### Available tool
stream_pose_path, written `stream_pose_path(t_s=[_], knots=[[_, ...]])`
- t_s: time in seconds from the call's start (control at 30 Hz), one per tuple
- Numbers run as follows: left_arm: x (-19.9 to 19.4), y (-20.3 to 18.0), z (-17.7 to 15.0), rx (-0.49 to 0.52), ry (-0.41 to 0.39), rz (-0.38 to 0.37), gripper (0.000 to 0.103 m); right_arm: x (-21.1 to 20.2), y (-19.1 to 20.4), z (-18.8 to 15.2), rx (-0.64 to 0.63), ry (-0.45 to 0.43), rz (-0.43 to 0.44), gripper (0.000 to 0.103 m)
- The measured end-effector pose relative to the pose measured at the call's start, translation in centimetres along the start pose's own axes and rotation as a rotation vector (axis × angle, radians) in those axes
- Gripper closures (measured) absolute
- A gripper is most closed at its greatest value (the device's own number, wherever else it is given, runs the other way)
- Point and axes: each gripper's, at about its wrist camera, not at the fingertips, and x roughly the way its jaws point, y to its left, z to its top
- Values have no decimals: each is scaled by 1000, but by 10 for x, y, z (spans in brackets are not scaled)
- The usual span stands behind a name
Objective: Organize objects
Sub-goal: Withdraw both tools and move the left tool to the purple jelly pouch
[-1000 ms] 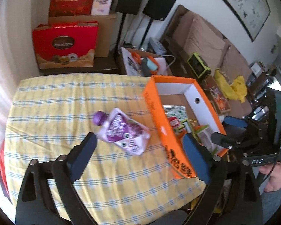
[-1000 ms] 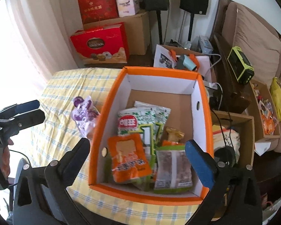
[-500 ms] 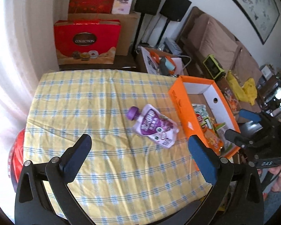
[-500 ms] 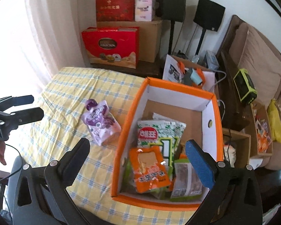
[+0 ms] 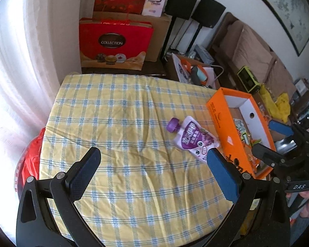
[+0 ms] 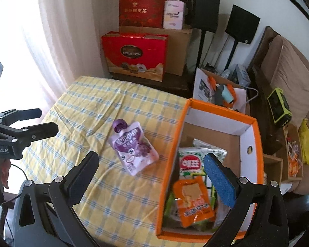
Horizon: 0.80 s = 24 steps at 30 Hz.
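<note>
A purple spouted drink pouch (image 5: 192,139) (image 6: 132,147) lies flat on the yellow checked tablecloth (image 5: 121,123) (image 6: 96,111), just left of an orange cardboard box (image 5: 226,123) (image 6: 222,111). The box holds several snack packets, among them an orange one (image 6: 192,201) and a green-and-white one (image 6: 192,160). My left gripper (image 5: 152,170) is open and empty, above the cloth near the pouch. My right gripper (image 6: 151,177) is open and empty, above the box's left wall. Each gripper shows in the other's view: the right one (image 5: 278,142), the left one (image 6: 31,121).
Red gift boxes (image 5: 115,45) (image 6: 136,55), brown cartons and black speakers (image 6: 206,10) stand behind the table. An open box of clutter (image 6: 220,90) and a sofa (image 5: 253,53) are at the right. A curtain (image 5: 14,72) hangs at the left.
Both grippers have drawn back and up from the table, so the pouch and box look smaller. The pouch and box have not moved. Both jaws stay open.
</note>
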Motion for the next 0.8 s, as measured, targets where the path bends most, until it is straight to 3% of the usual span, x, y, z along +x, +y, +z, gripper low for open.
stream_pose_path(t_s=[0.13,0.33,0.57,0.67,0.8], knots=[[7,7,0,2,24,22,0,11,9,3,-20,17,10,1],[31,27,1,-129,75,-84,2,33,24,8,-58,65,66,1],[61,25,10,-159,79,-145,8,42,26,3,-68,92,99,1],[75,14,16,-125,72,-158,13,40,26,-1,-94,90,76,1],[93,-4,22,-76,86,-162,31,35,21,-5,-95,86,76,1]])
